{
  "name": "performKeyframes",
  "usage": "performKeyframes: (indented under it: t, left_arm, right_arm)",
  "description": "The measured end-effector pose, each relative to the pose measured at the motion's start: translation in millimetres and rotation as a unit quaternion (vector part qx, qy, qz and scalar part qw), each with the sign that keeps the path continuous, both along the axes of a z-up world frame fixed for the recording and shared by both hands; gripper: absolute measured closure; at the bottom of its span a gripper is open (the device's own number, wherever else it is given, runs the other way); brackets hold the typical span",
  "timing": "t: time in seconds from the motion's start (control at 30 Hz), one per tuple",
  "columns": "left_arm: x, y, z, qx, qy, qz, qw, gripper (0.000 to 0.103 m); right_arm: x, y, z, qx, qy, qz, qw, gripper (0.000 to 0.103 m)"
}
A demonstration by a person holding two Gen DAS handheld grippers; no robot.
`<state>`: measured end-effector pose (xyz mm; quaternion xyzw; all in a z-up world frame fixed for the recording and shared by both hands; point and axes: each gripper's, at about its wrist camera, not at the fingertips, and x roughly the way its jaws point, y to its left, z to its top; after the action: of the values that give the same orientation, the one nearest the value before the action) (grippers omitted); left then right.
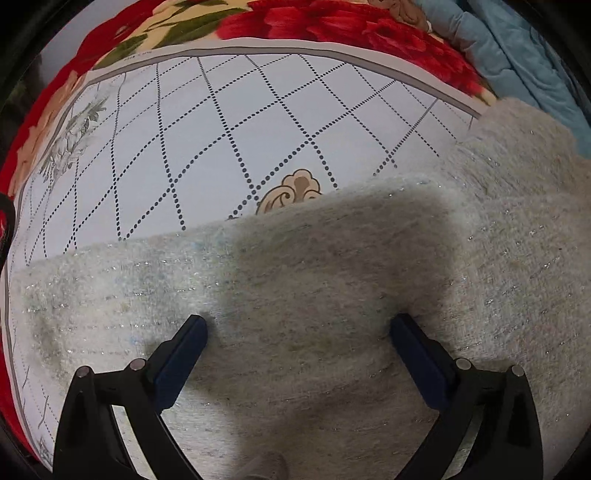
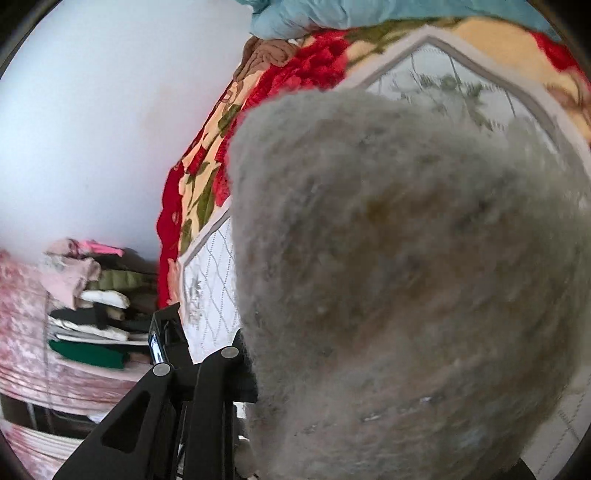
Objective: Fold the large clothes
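A fuzzy grey knit garment [image 1: 332, 280] with silver threads lies spread on the pale quilted mat [image 1: 229, 122]. My left gripper [image 1: 298, 325] is open just above it, both blue fingertips wide apart over the fabric. In the right wrist view the same grey garment [image 2: 406, 258] hangs bunched right in front of the lens and fills most of the frame. It hides the right gripper's fingertips; only the left black finger arm [image 2: 207, 387] shows. The fabric seems lifted off the mat.
A red floral blanket [image 1: 332, 22] lies under the mat, with a light blue quilt [image 1: 524, 62] at the far right. In the right wrist view a stack of folded clothes [image 2: 92, 317] sits at the left beside a white wall [image 2: 92, 129].
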<state>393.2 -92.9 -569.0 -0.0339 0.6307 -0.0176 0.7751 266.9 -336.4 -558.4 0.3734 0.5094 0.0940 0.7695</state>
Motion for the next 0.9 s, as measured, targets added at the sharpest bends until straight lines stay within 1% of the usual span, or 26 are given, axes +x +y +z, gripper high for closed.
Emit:
performKeyframes:
  t: [0.1,0.2,0.27,0.3,0.37,0.4,0.47,0.5,0.53,0.57,0.6,0.63,0.67,0.73,0.77,0.8,0.83,0.87,0.9]
  left_arm:
    - [0,16,1,-0.027,0.004,0.013,0.9995,0.0]
    - [-14,21,1,-0.052,0.001,0.024,0.9984,0.0]
    - [-19,38,6,-0.075,-0.003,0.04,0.9964,0.001]
    - [-24,50,12,-0.084,-0.005,0.058,0.9948,0.001]
    - [-46,85,31,-0.106,-0.02,0.109,0.9881,0.001]
    - [-56,100,38,-0.11,-0.025,0.131,0.9848,0.001]
    - [-88,148,60,-0.114,-0.041,0.194,0.9735,0.001]
    - [-113,179,73,-0.108,-0.05,0.232,0.9653,0.001]
    - [-135,204,82,-0.1,-0.054,0.26,0.9588,0.001]
    - [-153,224,89,-0.092,-0.057,0.285,0.9524,0.001]
    - [-166,239,95,-0.085,-0.059,0.303,0.9474,0.001]
    - [-190,262,104,-0.071,-0.064,0.328,0.9398,0.001]
    - [-208,275,110,-0.06,-0.067,0.343,0.9348,0.001]
    - [-251,309,124,-0.028,-0.071,0.377,0.9232,0.001]
    - [-255,318,126,-0.019,-0.074,0.385,0.9196,0.001]
    - [-274,333,134,-0.003,-0.077,0.399,0.9137,0.001]
    - [-277,339,134,0.006,-0.078,0.41,0.9088,0.001]
    - [-286,346,136,0.012,-0.081,0.419,0.9044,0.001]
    - [-292,353,137,0.014,-0.083,0.426,0.9006,0.002]
  right_arm:
    - [0,25,24,-0.054,-0.016,0.044,0.997,0.077]
    - [7,63,46,-0.111,-0.032,0.095,0.989,0.077]
    - [21,89,61,-0.159,-0.043,0.13,0.978,0.077]
    - [20,95,67,-0.18,-0.05,0.148,0.971,0.077]
    - [24,121,78,-0.222,-0.069,0.188,0.954,0.078]
    - [21,141,85,-0.251,-0.084,0.217,0.94,0.078]
    - [14,180,91,-0.296,-0.109,0.272,0.909,0.078]
    - [7,201,93,-0.318,-0.121,0.298,0.892,0.078]
    - [0,224,92,-0.339,-0.134,0.325,0.873,0.078]
    - [-8,247,90,-0.355,-0.147,0.353,0.853,0.078]
    - [-11,271,92,-0.367,-0.158,0.377,0.836,0.078]
    - [-20,294,86,-0.376,-0.166,0.404,0.817,0.078]
    - [-32,316,78,-0.385,-0.175,0.43,0.798,0.078]
    - [-58,355,57,-0.394,-0.186,0.474,0.765,0.078]
    - [-70,373,44,-0.401,-0.187,0.495,0.748,0.078]
    - [-81,388,30,-0.407,-0.188,0.511,0.734,0.077]
    - [-88,398,20,-0.408,-0.187,0.521,0.726,0.077]
    - [-98,413,1,-0.414,-0.184,0.535,0.713,0.077]
    - [-105,422,-11,-0.419,-0.184,0.544,0.703,0.074]
